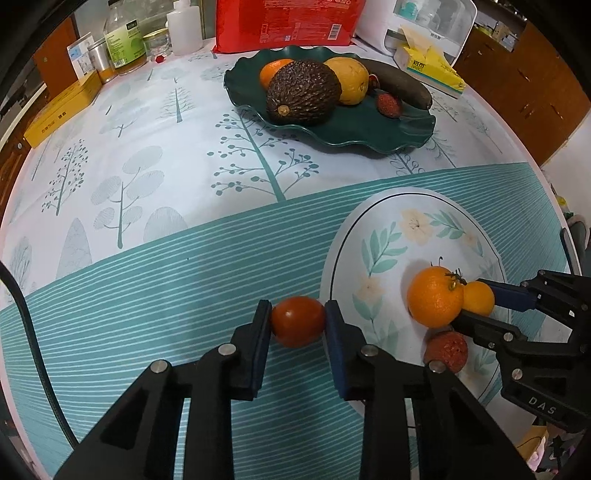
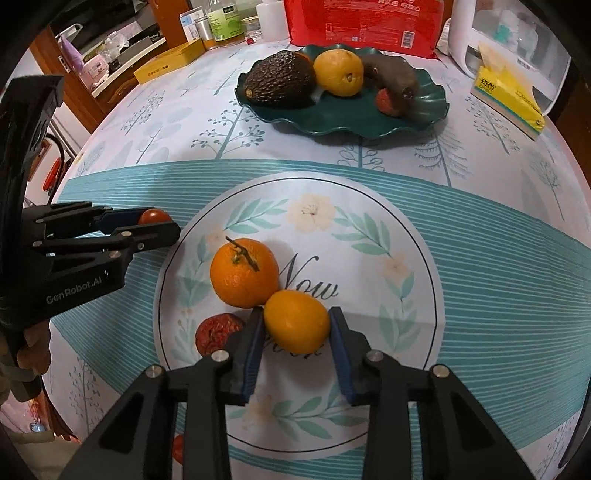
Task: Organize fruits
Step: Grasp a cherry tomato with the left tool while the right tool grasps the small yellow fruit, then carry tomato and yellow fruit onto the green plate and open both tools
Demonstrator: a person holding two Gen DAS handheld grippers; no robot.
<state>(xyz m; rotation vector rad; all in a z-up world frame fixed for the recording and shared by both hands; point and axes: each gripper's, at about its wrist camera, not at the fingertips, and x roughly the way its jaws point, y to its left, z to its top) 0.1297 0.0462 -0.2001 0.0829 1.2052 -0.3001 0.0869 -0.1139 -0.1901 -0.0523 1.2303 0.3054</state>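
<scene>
Fruits split across two spots: loose ones on the tablecloth's round floral print near the grippers, the rest on a dark green wavy-rimmed plate [image 1: 369,136] further back. Left gripper [image 1: 297,322] pinches a small glossy red tomato [image 1: 297,321] between blue pads, on the teal striped band just left of the print. Right gripper [image 2: 296,321] pinches a small smooth yellow-orange citrus [image 2: 296,321], oval, sitting on the print and touching a bigger pebbly-skinned mandarin [image 2: 243,273] with a dry stem stub. Wrinkled dull-red fruit [image 2: 218,332], looks dried, lies just left of the right gripper's left finger, near the mandarin. On the plate: dark bumpy avocado [image 1: 303,92], a matte yellow round citrus [image 1: 349,79], a rough red lychee-like fruit [image 1: 388,105], and a long dark brown item [image 1: 402,86], can't tell what. Left wrist view also shows an orange fruit [image 1: 273,72] behind the avocado; right wrist view barely shows it. Right wrist view shows the full print with script lettering and the left gripper side-on with a hand [image 2: 33,347] below it; left wrist view cuts the print off. Tablecloth [image 1: 147,177] is smooth, white with teal tree pattern. Behind the plate: red glossy pack [image 1: 288,22], yellow tissue box [image 1: 430,68], flat yellow carton [image 1: 62,110], bottles and jars [image 1: 125,40].
</scene>
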